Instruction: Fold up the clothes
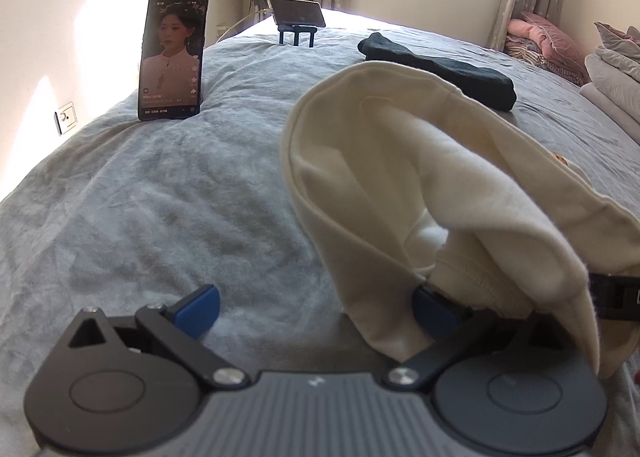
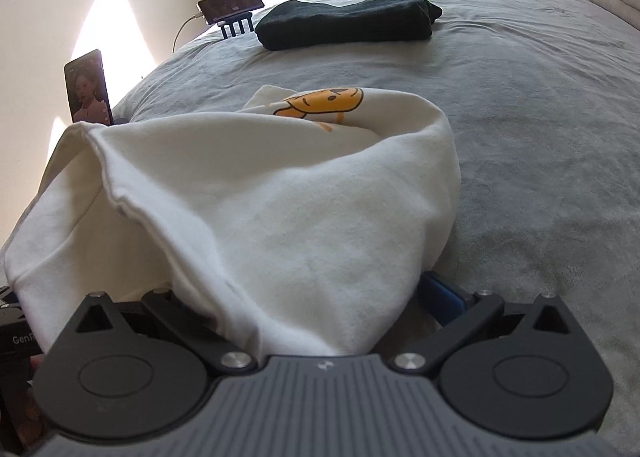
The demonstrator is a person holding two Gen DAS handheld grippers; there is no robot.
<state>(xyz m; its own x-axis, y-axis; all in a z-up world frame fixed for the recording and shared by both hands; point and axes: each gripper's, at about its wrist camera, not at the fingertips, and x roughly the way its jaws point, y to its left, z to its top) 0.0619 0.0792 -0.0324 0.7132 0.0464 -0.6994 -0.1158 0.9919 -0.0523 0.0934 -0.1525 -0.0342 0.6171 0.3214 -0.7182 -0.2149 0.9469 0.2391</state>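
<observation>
1. Left gripper (image 1: pixel 316 309): jaws wide; cream cotton garment (image 1: pixel 400 177) draped over one blue finger only.
2. Right gripper (image 2: pixel 304 297): state cannot be determined; garment (image 2: pixel 280 209) covers the fingers.
3. Garment is raised above grey bed cover (image 2: pixel 520 137).

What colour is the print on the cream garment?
Orange-yellow with black outlines, a cartoon bear face on the cream garment; clearest in the right wrist view.

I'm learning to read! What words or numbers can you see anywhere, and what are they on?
"GenR", cut off by the picture's edge: on the black left gripper.
Upright phone: screen text too small to read.
Phone on stand: nothing readable.
Cream garment: a bear picture, no words.
</observation>
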